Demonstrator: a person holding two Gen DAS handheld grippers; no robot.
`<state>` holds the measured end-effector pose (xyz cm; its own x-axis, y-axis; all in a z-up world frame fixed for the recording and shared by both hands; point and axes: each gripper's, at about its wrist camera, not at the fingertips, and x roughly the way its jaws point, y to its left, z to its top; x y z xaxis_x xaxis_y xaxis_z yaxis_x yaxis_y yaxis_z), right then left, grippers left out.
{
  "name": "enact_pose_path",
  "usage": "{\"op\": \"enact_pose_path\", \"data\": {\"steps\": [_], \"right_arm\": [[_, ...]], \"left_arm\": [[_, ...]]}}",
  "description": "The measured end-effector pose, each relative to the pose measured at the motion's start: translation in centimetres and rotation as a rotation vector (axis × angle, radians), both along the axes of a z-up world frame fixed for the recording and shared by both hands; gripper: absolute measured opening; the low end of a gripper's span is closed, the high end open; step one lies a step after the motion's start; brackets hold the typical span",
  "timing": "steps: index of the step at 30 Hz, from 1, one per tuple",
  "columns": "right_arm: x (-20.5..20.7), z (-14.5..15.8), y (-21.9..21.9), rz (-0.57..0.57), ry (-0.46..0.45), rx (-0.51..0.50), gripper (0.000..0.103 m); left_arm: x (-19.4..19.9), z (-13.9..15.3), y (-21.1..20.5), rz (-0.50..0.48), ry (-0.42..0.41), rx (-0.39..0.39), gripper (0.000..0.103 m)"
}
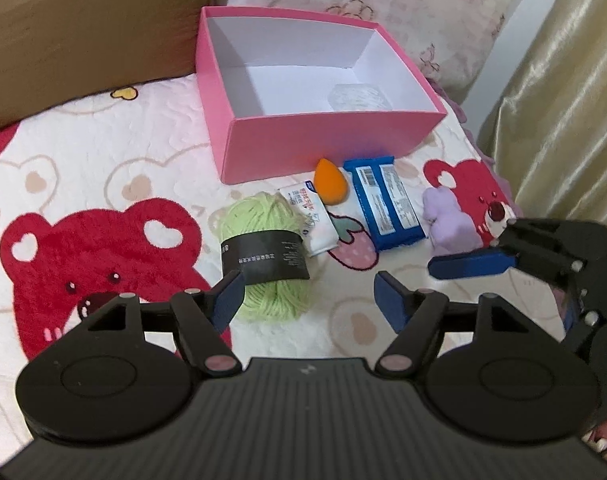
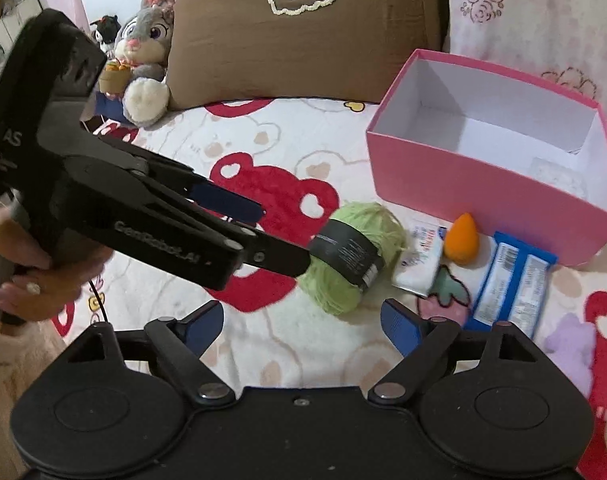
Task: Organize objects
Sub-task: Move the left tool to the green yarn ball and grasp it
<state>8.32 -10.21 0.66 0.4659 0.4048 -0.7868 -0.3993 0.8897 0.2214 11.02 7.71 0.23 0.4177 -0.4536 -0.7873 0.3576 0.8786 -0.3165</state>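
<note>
A pink box (image 1: 327, 148) with a white inside stands on the bed and holds one pale clear item (image 1: 357, 96). In front of it lie a green yarn ball (image 1: 265, 252) with a black band, a small white packet (image 1: 313, 216), an orange sponge (image 1: 330, 182), a blue snack pack (image 1: 385, 206) and a lilac plush toy (image 1: 447, 220). My left gripper (image 1: 309, 298) is open, its left finger touching the yarn; it also shows in the right wrist view (image 2: 279, 236). My right gripper (image 2: 303, 326) is open and empty, hovering before the yarn (image 2: 353, 256).
A brown cushion (image 2: 303, 36) and a grey plush rabbit (image 2: 143, 60) sit at the back. A floral pillow (image 1: 363, 4) lies behind the box (image 2: 491, 200). A gold curtain (image 1: 563, 100) hangs at the right. The bedspread (image 1: 103, 180) has red bear prints.
</note>
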Motion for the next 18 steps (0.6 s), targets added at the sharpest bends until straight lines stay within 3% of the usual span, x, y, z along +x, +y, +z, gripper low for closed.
{"op": "enact_pose_path", "data": {"steps": [6, 18], "right_arm": [[0.7, -3.3, 0.9, -0.008, -0.061, 0.054, 0.089], [3.8, -9.2, 2.3, -0.049, -0.081, -0.02, 0.089]], "left_arm": [[0.7, -3.2, 1.0, 0.049, 0.061, -0.037, 0.074], [3.8, -7.9, 2.8, 0.14, 0.049, -0.065, 0.079]]}}
